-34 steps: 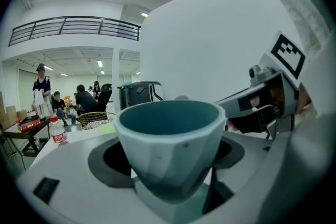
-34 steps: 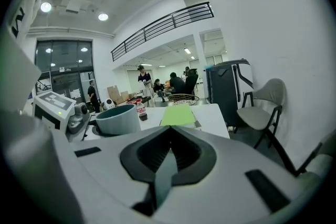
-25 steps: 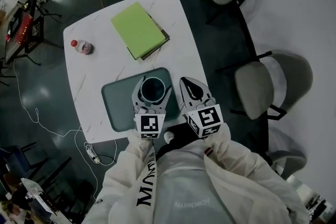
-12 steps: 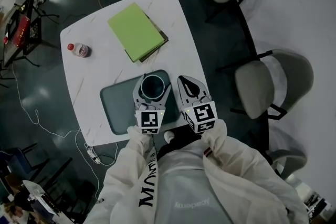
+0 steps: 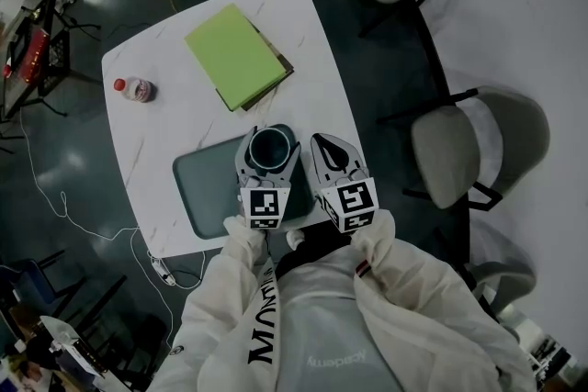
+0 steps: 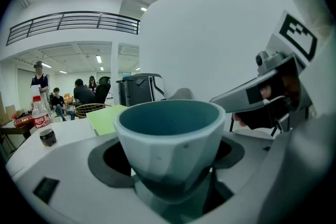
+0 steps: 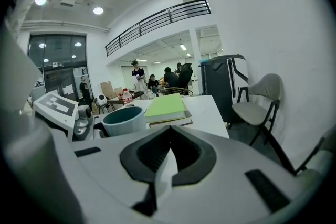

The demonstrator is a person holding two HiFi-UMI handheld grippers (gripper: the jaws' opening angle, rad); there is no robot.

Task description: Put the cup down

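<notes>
White marble-patterned square table point(image 5: 165, 128) is carrying a dark grey-green rectangular tray point(image 5: 207, 188) at its 6 o'clock edge. Over the tray's 1 o'clock corner the left gripper point(image 5: 270, 140) is clasping a pale, faceted, teal-lined ceramic cup point(image 6: 168, 136), with its jaws spread wide around the upright cup's lower body. At its 3 o'clock the right gripper point(image 7: 167, 157) is hanging with jaws pressed together on nothing. Whether the cup's base is touching the tray cannot be told. A clean set-down is probably calling for a level cup, a straight descent until the base is resting flat inside the rim, and only then a release.
</notes>
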